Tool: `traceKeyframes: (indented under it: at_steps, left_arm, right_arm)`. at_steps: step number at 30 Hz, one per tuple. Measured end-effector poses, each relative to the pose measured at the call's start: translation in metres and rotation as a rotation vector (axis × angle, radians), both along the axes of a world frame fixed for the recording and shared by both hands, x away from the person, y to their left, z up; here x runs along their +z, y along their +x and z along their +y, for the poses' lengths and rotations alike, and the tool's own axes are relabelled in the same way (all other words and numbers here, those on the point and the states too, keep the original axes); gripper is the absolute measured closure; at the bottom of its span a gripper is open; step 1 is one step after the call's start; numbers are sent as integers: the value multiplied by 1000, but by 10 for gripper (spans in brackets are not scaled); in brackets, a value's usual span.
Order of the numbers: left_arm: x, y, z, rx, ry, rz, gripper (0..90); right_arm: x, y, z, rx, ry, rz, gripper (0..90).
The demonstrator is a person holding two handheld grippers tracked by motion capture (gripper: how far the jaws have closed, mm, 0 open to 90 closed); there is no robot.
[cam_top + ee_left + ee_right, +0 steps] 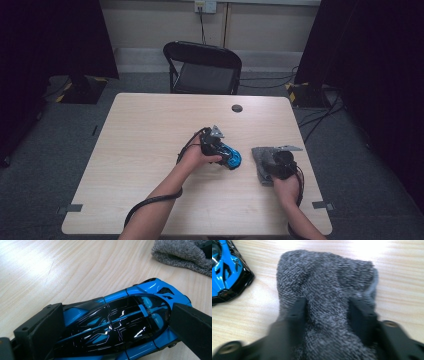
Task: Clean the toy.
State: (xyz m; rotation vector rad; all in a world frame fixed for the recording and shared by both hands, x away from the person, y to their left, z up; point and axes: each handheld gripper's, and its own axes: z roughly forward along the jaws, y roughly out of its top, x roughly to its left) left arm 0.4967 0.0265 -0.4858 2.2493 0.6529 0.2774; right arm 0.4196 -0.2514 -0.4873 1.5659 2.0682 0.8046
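Note:
A blue and black toy car [150,290] lies on the wooden table [150,130], right of its middle. My left gripper [112,325] straddles it, one black jaw against each side of the body, shut on it. In the high view the left gripper [225,152] comes at the car [234,160] from the left. A grey knitted cloth [324,277] lies to the car's right, near the table's right edge. My right gripper [327,312] has both jaws sunk into the cloth with a fold bunched between them. The car's nose [224,272] shows at that view's left edge.
A black folding chair [202,67] stands behind the table's far edge. A small dark round cap [237,108] sits in the tabletop near that edge. Cables run over the grey floor at the right. Dark curtains hang on both sides.

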Motion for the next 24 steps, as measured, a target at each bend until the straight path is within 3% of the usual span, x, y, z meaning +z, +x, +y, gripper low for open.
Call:
traceKeyframes:
  at_steps: [2,6,9,12,14,15,18,22,24]
  left_arm:
    - [0,0,0,3,-4,0,0]
    - [0,0,0,1,-5,-1,0]
    - [-1,-1,0,2,-8,-1,0]
    - [-1,0,1,-1,-11,0,0]
    - [0,1,1,-7,-6,2,0]
    - [0,1,1,-7,-7,3,0]
    - [0,1,1,-11,-7,3,0]
    - [-1,1,2,-9,-15,-1,0]
    - [-1,1,1,-9,-16,-1,0]
  right_arm:
    - [1,1,-3,21,8,2,680]
    - [5,8,-7,51,31,42,770]
    - [11,16,-8,83,63,54,780]
    - [24,29,-4,128,65,27,780]
    - [32,41,0,188,90,12,779]
    - [36,47,5,199,63,8,779]
    - [41,67,18,259,49,0,779]
    - [38,91,38,330,46,-1,779]
    - [35,100,49,343,18,6,779]
